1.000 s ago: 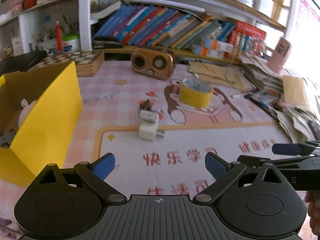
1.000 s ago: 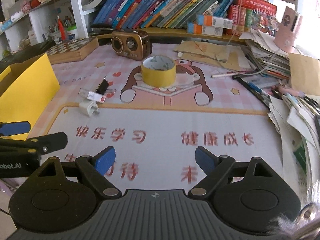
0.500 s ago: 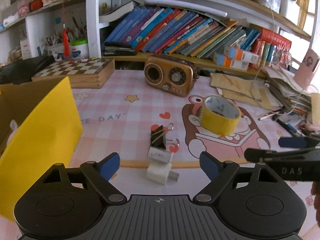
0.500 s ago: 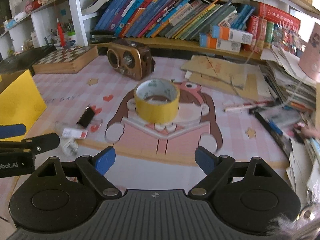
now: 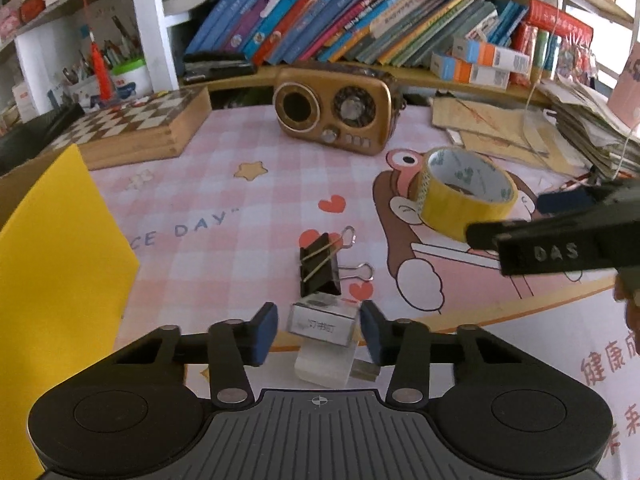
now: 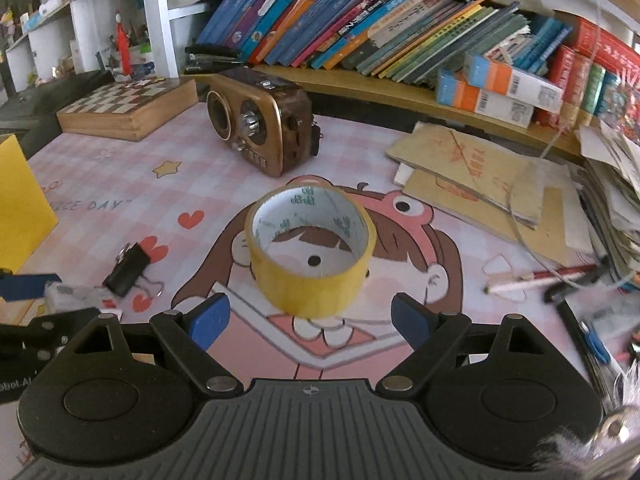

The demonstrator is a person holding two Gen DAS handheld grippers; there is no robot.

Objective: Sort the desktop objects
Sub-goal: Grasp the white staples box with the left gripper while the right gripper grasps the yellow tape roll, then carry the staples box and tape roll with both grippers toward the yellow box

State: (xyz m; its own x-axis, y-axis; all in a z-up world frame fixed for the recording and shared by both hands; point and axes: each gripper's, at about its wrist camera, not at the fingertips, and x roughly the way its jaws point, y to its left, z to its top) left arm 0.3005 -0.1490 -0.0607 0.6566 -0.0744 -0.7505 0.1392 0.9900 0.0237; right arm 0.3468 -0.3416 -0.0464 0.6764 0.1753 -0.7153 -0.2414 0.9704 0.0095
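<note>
Left wrist view: left gripper (image 5: pixel 319 330) closing around staple box (image 5: pixel 323 321), binder clip (image 5: pixel 319 266) just beyond.

The right tool (image 6: pixel 310 320) stands wide, its fingers apart from the yellow tape roll (image 6: pixel 310 250) just beyond; a black binder clip (image 6: pixel 126 270) lies left.

Left gripper (image 5: pixel 319 332) advances to the staple box (image 5: pixel 322 323), jaws closing around it; right gripper (image 6: pixel 310 322) advances to the tape (image 6: pixel 310 258)

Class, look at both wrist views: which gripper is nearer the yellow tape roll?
Right. The right gripper has the yellow tape roll just ahead of its open fingers; the left gripper sits off beside it, closing around a small box.
</note>
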